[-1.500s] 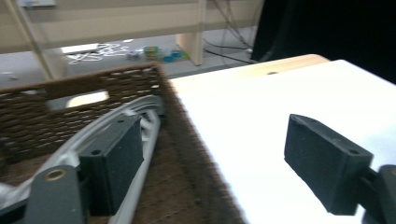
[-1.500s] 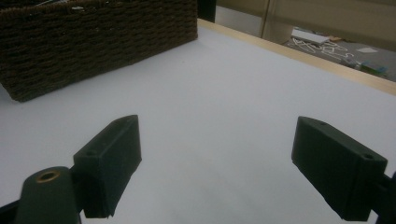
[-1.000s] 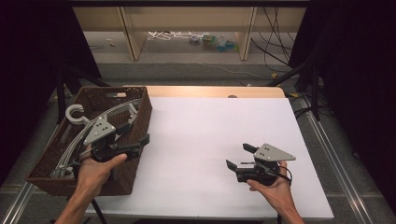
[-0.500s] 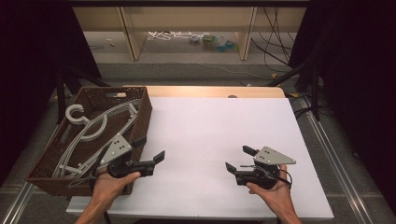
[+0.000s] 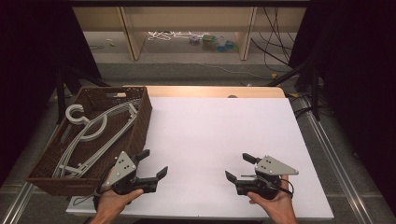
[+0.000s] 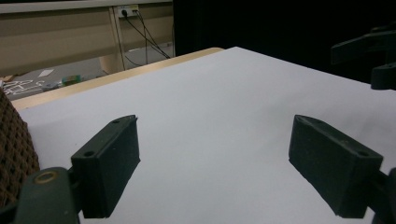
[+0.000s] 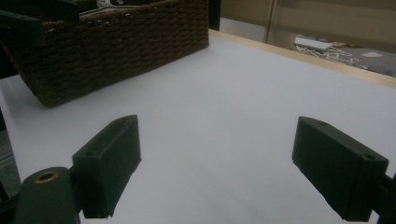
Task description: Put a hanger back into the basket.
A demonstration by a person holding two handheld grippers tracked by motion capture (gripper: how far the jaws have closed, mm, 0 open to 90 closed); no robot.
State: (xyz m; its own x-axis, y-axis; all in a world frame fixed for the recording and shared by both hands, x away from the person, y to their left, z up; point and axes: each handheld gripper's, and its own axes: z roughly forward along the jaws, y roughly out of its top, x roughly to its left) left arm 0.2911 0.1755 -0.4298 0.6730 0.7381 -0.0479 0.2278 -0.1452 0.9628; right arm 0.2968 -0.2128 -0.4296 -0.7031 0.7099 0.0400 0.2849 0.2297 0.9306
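Observation:
A brown wicker basket (image 5: pixel 142 122) stands at the table's left and holds several pale clothes hangers (image 5: pixel 93 130). Just right of its near corner, my left gripper (image 5: pixel 153 162) hovers low over the white table top (image 5: pixel 210 126), open, with nothing between its jaws. My right gripper (image 5: pixel 237 166) is near the front edge at the right, also open and empty, and it points left toward the other one. In the left gripper view the gripper (image 6: pixel 215 126) faces bare white surface, with the basket (image 6: pixel 14 149) at its left. The right gripper view looks past its gripper (image 7: pixel 217 123) to the basket (image 7: pixel 116 46).
A wooden strip (image 5: pixel 205 91) borders the table's far edge. Beyond it stand shelf legs and loose cables on the floor (image 5: pixel 177 36). Metal rails (image 5: pixel 327 149) run along the table's sides. The other gripper's jaws (image 6: pixel 373 60) show at far right in the left gripper view.
My left gripper has come out from over the basket, moving right and toward the front edge, and now hangs over the white surface. The right gripper has barely shifted.

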